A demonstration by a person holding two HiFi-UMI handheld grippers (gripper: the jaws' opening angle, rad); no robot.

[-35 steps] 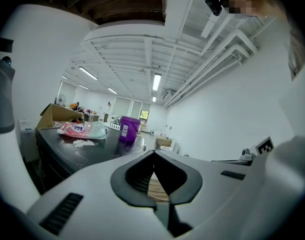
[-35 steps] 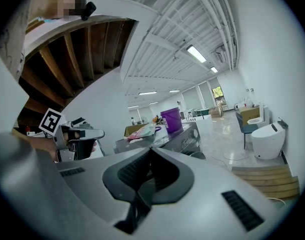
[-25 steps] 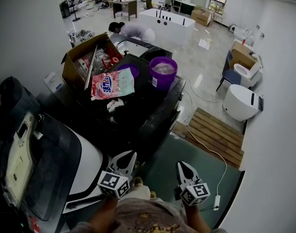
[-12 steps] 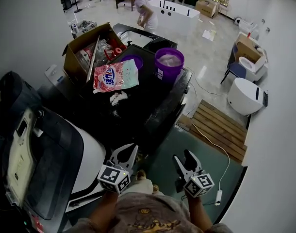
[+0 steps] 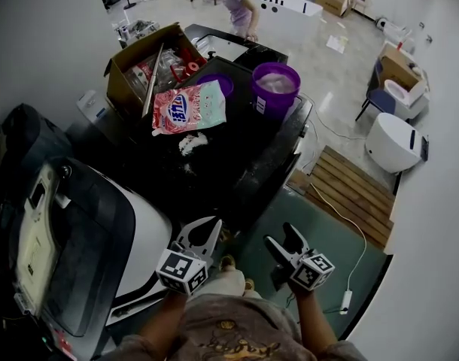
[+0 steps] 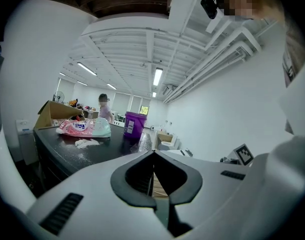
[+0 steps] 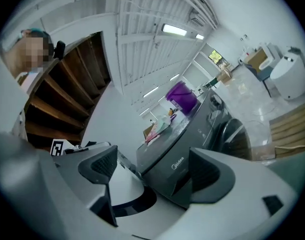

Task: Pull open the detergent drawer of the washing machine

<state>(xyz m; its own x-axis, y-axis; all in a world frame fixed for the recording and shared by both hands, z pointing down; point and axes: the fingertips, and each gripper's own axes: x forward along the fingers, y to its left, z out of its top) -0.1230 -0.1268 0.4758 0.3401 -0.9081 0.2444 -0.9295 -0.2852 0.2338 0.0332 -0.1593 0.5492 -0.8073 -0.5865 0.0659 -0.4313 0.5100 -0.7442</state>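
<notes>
The dark front-loading washing machine point(image 5: 248, 164) stands ahead of me. Its front panel with a logo point(image 7: 178, 162) and its round door point(image 7: 232, 134) show in the right gripper view; I cannot pick out the drawer's outline. My right gripper point(image 5: 281, 235) point(image 7: 152, 164) is open, its jaws have just been opening, and nothing is between them; it hangs short of the machine's near corner. My left gripper point(image 5: 208, 228) point(image 6: 153, 152) is shut and empty beside it, with the machine's black top point(image 6: 87, 151) beyond.
On the machine's top lie a pink detergent bag point(image 5: 188, 107), a purple bucket point(image 5: 275, 89) and a cardboard box point(image 5: 135, 62). A white top-loading washer point(image 5: 143, 239) stands at the left. A wooden pallet point(image 5: 350, 194) lies at the right. A person point(image 5: 241, 2) stands behind.
The right gripper's jaws went from shut to wide open and the gripper rolled. Both grippers edged toward the dark machine. The person in the background straightened up and walked nearer.
</notes>
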